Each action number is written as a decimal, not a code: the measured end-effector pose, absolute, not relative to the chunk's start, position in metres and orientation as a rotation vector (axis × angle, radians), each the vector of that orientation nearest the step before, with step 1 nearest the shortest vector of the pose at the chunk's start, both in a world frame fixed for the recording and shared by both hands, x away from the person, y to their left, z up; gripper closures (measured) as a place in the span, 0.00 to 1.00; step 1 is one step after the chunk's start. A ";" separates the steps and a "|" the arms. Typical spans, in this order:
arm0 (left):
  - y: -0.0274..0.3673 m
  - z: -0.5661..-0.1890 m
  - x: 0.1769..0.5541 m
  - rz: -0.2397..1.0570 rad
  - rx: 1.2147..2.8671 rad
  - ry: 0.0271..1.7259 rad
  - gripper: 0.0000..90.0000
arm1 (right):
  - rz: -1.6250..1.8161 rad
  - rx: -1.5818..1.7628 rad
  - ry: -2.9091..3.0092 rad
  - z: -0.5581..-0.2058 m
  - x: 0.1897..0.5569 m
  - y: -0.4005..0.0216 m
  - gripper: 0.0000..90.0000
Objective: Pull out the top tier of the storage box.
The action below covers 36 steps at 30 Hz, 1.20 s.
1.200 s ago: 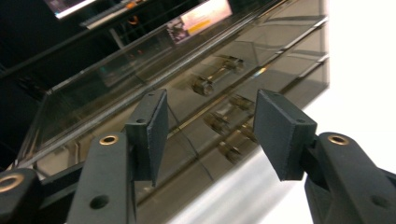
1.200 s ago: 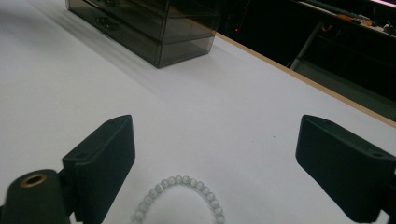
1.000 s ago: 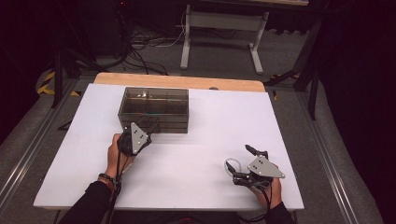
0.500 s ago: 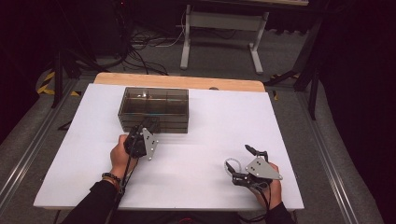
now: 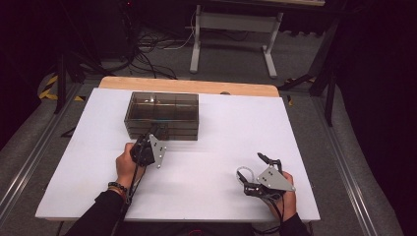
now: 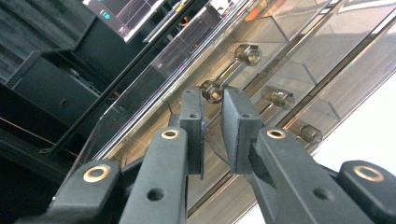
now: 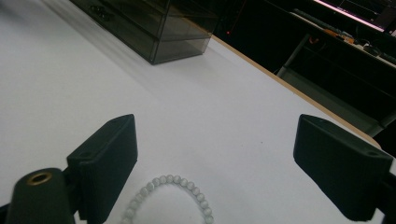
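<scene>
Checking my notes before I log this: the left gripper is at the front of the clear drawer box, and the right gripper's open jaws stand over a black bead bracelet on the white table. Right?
Nearly. The bracelet is white, not black, as the right gripper view shows. The rest holds: the left gripper is at the drawer box, and the right gripper stands open over the bracelet on the white table.

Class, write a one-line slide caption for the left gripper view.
Left gripper, jaws nearly closed, at a clear knob on the smoked drawer box.
</scene>
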<state>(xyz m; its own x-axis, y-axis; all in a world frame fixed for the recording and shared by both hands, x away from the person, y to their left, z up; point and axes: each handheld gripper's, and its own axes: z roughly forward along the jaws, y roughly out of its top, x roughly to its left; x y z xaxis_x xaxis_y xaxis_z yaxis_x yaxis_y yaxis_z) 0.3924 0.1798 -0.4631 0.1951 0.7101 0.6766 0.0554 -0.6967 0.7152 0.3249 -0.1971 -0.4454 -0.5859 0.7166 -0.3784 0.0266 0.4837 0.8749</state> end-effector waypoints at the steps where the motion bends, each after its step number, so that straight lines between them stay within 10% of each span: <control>1: 0.180 -0.463 0.392 1.551 1.926 0.707 0.89 | 1.140 0.616 1.960 -0.445 0.325 -0.197 0.16; 36: 0.181 -0.463 0.385 1.549 1.922 0.692 0.90 | 1.143 0.608 1.955 -0.444 0.323 -0.198 0.17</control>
